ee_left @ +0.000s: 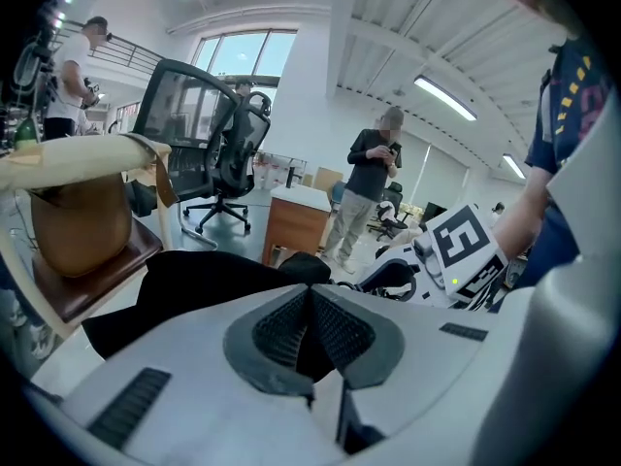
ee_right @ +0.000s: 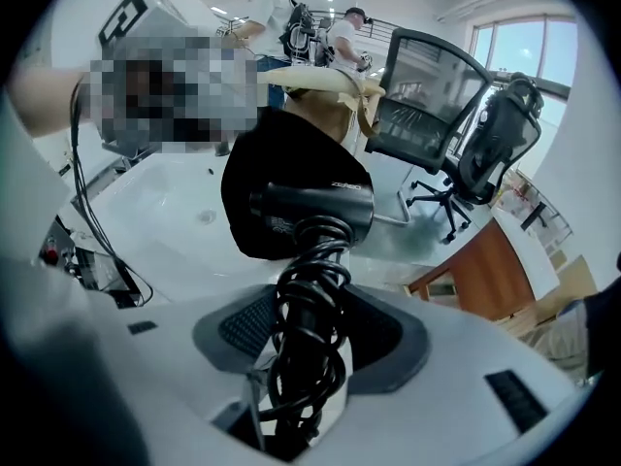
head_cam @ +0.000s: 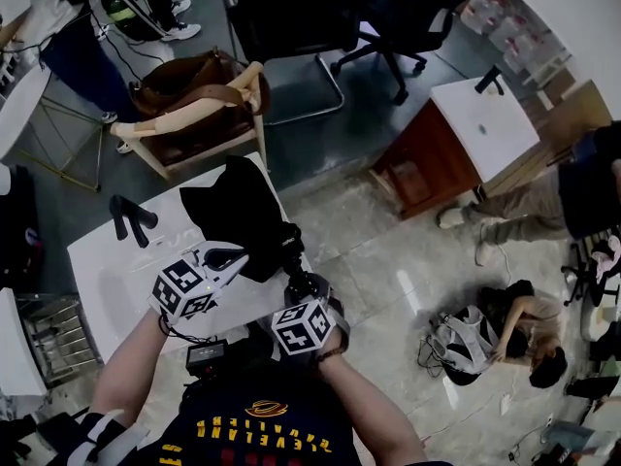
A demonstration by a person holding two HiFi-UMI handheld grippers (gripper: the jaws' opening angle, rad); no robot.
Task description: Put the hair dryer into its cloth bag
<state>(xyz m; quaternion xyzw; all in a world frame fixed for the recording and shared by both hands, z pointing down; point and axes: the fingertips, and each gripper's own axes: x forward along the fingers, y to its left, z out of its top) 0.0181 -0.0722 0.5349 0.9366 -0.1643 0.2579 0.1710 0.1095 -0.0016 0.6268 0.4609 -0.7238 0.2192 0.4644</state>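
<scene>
The black cloth bag point(head_cam: 236, 209) lies on the white table point(head_cam: 107, 280), its mouth toward me. My left gripper point(head_cam: 236, 257) is shut on the bag's near edge; in the left gripper view the black cloth point(ee_left: 209, 282) runs in between the closed pads point(ee_left: 281, 326). My right gripper point(head_cam: 299, 287) is shut on the black hair dryer point(ee_right: 312, 212), clamped on its cord-wrapped handle point(ee_right: 309, 309). The dryer's barrel is at the bag's mouth point(ee_right: 281, 158), its front end partly inside the cloth.
A wooden chair with a brown bag point(head_cam: 194, 95) stands behind the table, with black office chairs point(head_cam: 301, 13) beyond. A black stand point(head_cam: 131, 219) sits on the table's left part. A wooden cabinet point(head_cam: 456, 139) is to the right; a person point(head_cam: 509, 328) sits on the floor.
</scene>
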